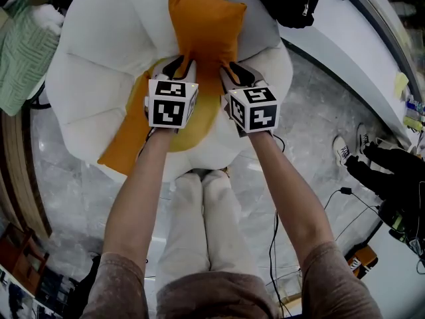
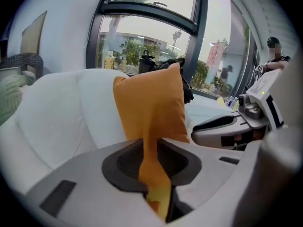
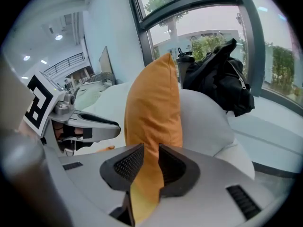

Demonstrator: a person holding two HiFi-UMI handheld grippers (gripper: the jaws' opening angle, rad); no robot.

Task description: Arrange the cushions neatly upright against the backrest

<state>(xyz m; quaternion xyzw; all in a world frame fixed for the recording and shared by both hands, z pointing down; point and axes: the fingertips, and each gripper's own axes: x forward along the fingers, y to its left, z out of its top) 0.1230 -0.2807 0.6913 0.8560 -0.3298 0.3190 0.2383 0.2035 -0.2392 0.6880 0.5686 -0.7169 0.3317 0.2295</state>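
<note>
"Where is the orange cushion (image 1: 206, 25)?"

"It stands on edge in the middle of the white chair (image 1: 86, 65), just in front of the backrest (image 3: 203, 122). I cannot tell if they touch."

"And the claws?"

"The left gripper (image 2: 151, 150) is clamped on the cushion's near-left corner. The right gripper (image 3: 147, 157) pinches the near-right corner. Fabric fills the gap between both pairs of pads."

"Anything else?"

"A second orange cushion (image 1: 125, 145) lies flat at the seat's near-left edge. A black bag (image 3: 218, 74) sits beyond the backrest, far right."
</note>
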